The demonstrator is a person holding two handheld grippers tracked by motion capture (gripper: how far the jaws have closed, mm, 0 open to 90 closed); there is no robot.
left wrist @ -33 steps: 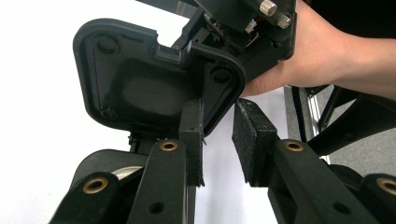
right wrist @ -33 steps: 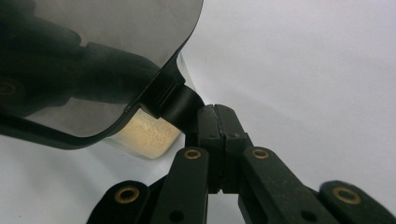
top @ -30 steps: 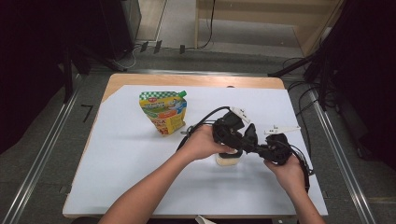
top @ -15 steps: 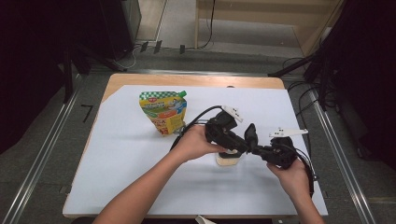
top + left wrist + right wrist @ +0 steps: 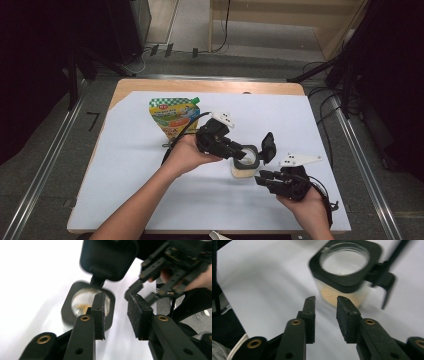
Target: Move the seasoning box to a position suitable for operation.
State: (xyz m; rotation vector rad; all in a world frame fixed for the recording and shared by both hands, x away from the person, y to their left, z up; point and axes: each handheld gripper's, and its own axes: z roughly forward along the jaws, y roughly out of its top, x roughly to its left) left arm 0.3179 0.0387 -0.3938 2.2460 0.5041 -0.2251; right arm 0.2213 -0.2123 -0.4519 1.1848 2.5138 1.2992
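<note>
Now I am backing both hands off: the right claw (image 5: 261, 176) and left claw (image 5: 235, 148) have just been opening, nothing between them. The jar (image 5: 244, 167), lid flipped open, is standing mid-tabletop (image 5: 125, 165), at 11 o'clock from my right claw.

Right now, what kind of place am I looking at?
Probably a lab recording bench: a white-covered table between metal rails, cables across the floor, and a jar and pouch as props.
</note>
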